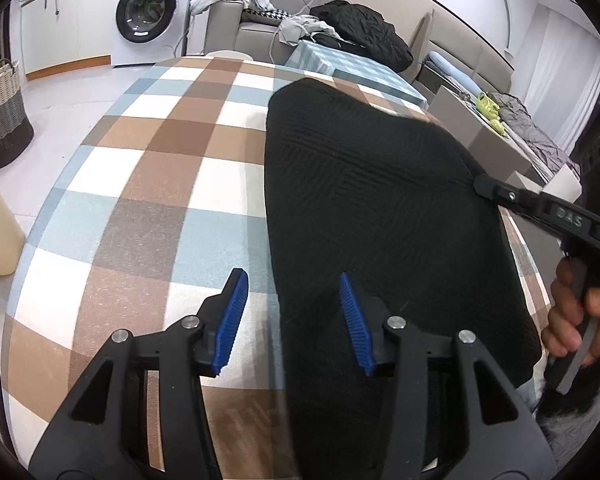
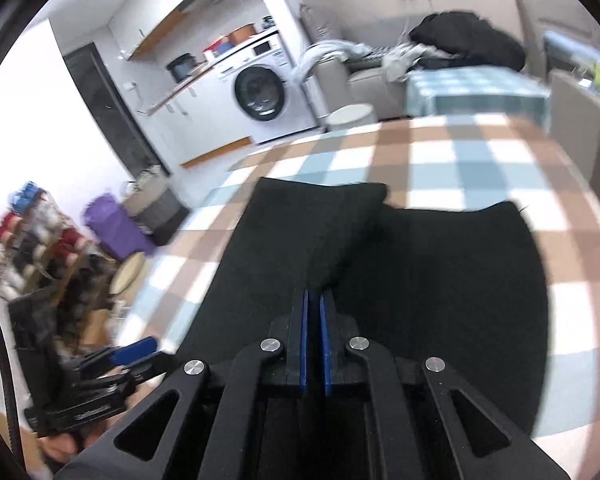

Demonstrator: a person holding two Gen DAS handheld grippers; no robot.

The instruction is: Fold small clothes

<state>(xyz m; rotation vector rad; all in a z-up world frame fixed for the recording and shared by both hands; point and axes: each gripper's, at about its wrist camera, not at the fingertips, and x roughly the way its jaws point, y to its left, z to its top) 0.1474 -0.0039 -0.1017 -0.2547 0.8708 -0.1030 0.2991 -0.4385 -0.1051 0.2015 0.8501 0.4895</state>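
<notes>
On the checked tablecloth (image 1: 148, 184), a black knitted garment (image 1: 380, 208) lies spread flat, with its near hem reaching under and past the left gripper (image 1: 290, 312). The left gripper's jaws stand spread, nothing pressed between them: the left pad hangs over bare cloth, the right pad over the garment's left edge, so that the edge runs between the two blue pads (image 1: 232, 320). This placement suggests readiness to take that edge rather than a grip already made. In the right wrist view, the right gripper (image 2: 314, 300) has its jaws pressed together on a raised fold of the same garment (image 2: 440, 288), which rises as a ridge straight ahead of the fingertips; the fabric is lifted there, probably to carry one side over the other. Seen from the left wrist, the right gripper (image 1: 485, 186) meets the garment's far right border, and a hand (image 1: 576, 316) wraps its grip. Beyond both tools stand a washing machine (image 1: 152, 12) and a sofa heaped with clothes (image 1: 356, 28); a woven basket (image 1: 2, 116) sits on the floor to the left.
</notes>
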